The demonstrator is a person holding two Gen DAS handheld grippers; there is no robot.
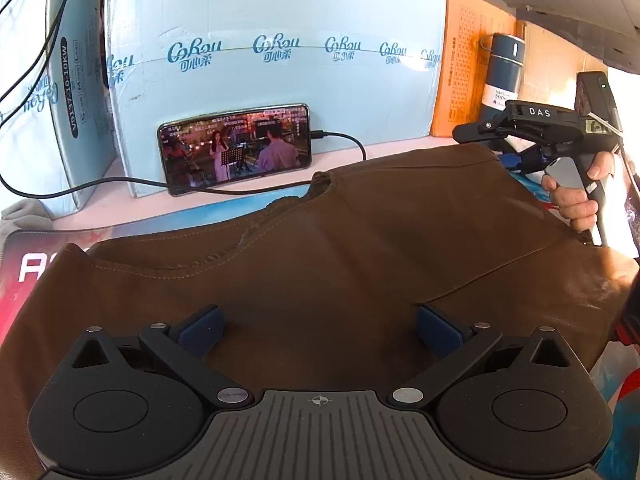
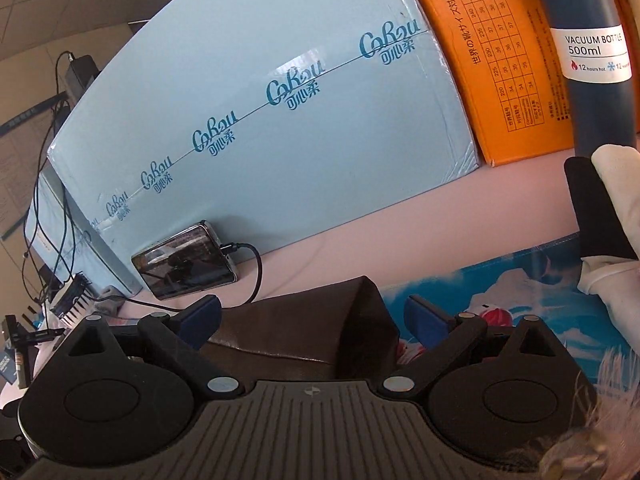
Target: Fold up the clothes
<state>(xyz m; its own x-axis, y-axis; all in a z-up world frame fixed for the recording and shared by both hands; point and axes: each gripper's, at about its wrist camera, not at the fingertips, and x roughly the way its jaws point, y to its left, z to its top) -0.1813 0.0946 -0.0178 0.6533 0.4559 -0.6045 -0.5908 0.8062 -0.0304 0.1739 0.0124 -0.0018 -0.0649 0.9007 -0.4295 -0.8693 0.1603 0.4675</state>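
A brown garment (image 1: 340, 256) lies spread over the table, its collar toward the phone. My left gripper (image 1: 318, 330) hovers over its near part, jaws wide apart, nothing pinched between the blue pads (image 1: 200, 330). In the right wrist view my right gripper (image 2: 314, 318) stands open above a corner of the brown garment (image 2: 320, 320), which lies between and below the fingers without being pressed. That right gripper also shows in the left wrist view as a black tool (image 1: 532, 124) held by a hand (image 1: 576, 200) at the garment's far right edge.
A phone (image 1: 236, 148) playing video leans on a pale blue box (image 1: 276, 52), its cable (image 1: 348, 140) trailing across the table. An orange box (image 2: 508, 60) and a dark vacuum bottle (image 2: 588, 48) stand at the back right. A white and black object (image 2: 612, 216) is at right. A printed mat (image 2: 540, 288) covers the table.
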